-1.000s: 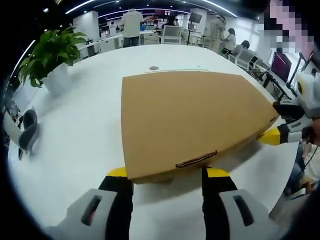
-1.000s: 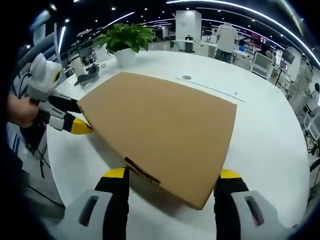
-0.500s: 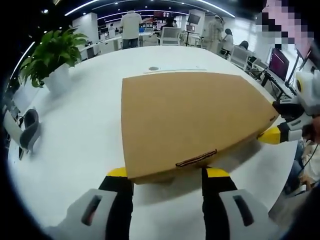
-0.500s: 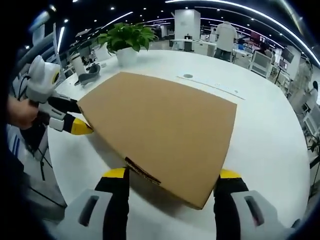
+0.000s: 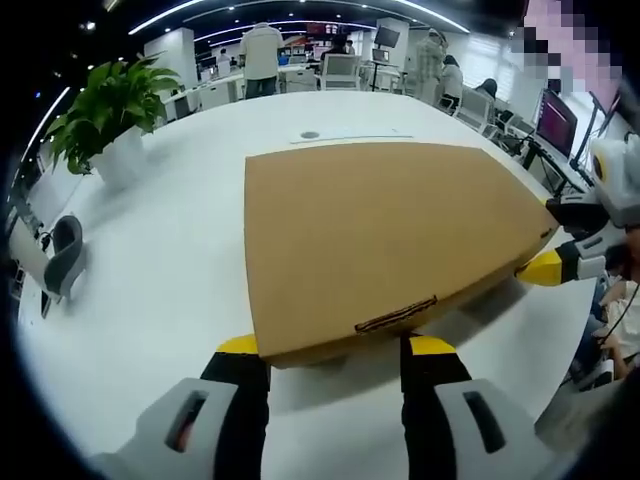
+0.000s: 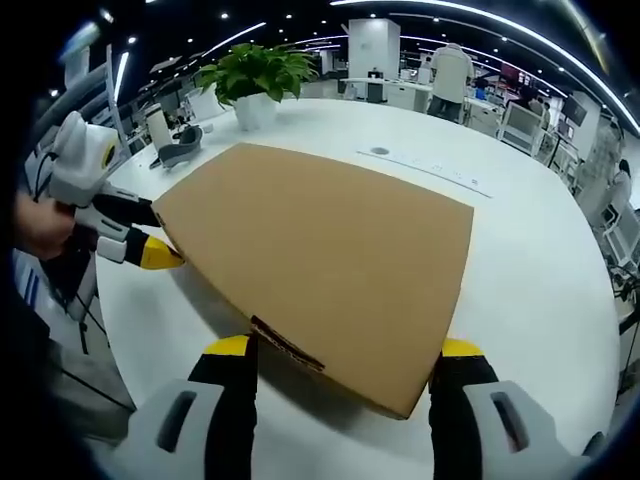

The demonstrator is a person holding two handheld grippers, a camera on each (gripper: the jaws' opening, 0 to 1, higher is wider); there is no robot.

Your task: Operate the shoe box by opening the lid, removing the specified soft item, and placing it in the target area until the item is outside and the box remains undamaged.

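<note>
The shoe box [image 5: 385, 245] is lying closed on the white worktop [image 5: 160, 260], contents hidden. Both claws are spread wide, the left claw [image 5: 335, 348] straddling one near corner, the right claw [image 6: 340, 350] another. A potted plant [image 5: 105, 110] is standing farther back.

A: Count, bench [image 5: 170, 270] top?
B: Shoe box [image 5: 385, 235], cardboard, lid shut: one. Potted plant [image 5: 105, 115]: one. Grey headset-like object [image 5: 55, 258] near the bench edge: one.
A: Claws?
B: Two: left claw [image 5: 335, 350], right claw [image 6: 340, 352], each with two yellow-tipped jaws.
A: People?
B: Several in the background; exact number unclear.
</note>
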